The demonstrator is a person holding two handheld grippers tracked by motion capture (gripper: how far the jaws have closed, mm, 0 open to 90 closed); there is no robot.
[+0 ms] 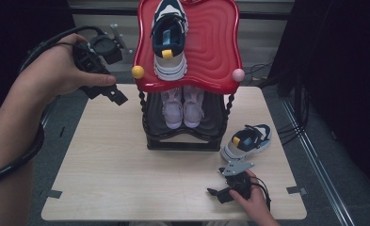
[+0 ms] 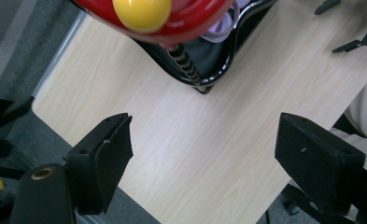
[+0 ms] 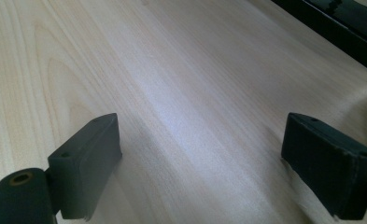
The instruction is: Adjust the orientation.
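A two-tier rack stands at the back middle of the wooden table (image 1: 126,160). Its red top shelf (image 1: 211,52) carries one white and navy sneaker (image 1: 169,40). A pair of lilac sneakers (image 1: 182,107) sits on the black lower shelf (image 1: 211,127). The matching white and navy sneaker (image 1: 246,141) lies on the table to the right of the rack. My left gripper (image 1: 114,92) hangs open over the table's far left corner, beside the yellow knob (image 1: 138,72), with nothing between its jaws (image 2: 209,154). My right gripper (image 1: 216,182) rests low near the front edge, open and empty (image 3: 204,163).
A pink knob (image 1: 238,74) caps the rack's right front post. The left gripper view looks down on the yellow knob (image 2: 142,13) and a twisted black post (image 2: 186,60). Cables (image 1: 291,127) lie on the floor at the right. Bare tabletop stretches left and in front of the rack.
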